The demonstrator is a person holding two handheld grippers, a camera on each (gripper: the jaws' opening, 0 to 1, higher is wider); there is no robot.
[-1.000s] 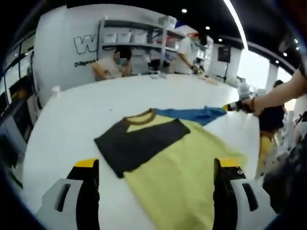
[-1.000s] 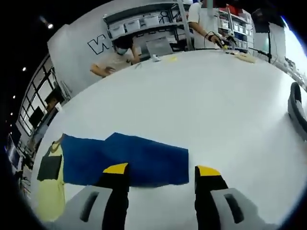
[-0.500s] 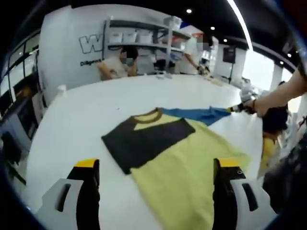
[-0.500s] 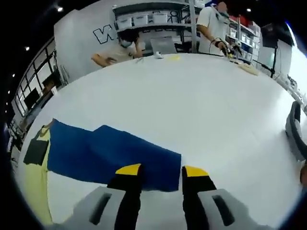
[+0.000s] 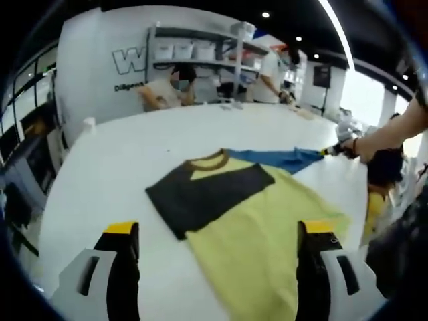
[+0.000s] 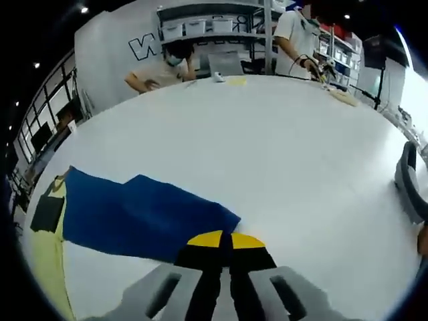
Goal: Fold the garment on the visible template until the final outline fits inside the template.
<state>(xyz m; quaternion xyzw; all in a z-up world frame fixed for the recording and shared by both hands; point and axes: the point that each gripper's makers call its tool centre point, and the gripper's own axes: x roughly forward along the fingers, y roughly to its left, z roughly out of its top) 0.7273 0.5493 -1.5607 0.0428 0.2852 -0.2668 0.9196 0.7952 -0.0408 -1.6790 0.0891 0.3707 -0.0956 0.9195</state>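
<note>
A yellow T-shirt (image 5: 267,234) lies flat on the white table (image 5: 114,167), with a brown collar (image 5: 208,160). Its black sleeve (image 5: 207,194) is folded across the chest. The blue sleeve (image 5: 274,158) stretches out to the right. My left gripper (image 5: 221,231) hovers over the near side of the shirt, jaws wide open, nothing between them. My right gripper (image 6: 224,239) is shut on the end of the blue sleeve (image 6: 140,214). In the left gripper view the right gripper (image 5: 332,150) sits at the sleeve's tip with a person's hand on it.
People stand at the table's far side by shelves with white bins (image 5: 180,50). A small white bottle (image 5: 87,125) stands near the far left edge. A grey object (image 6: 408,180) lies at the table's right edge. Small items (image 6: 227,79) sit far across the table.
My right gripper's jaws have come together on the end of the blue sleeve. The left gripper stays open over the shirt; its view has only shifted slightly.
</note>
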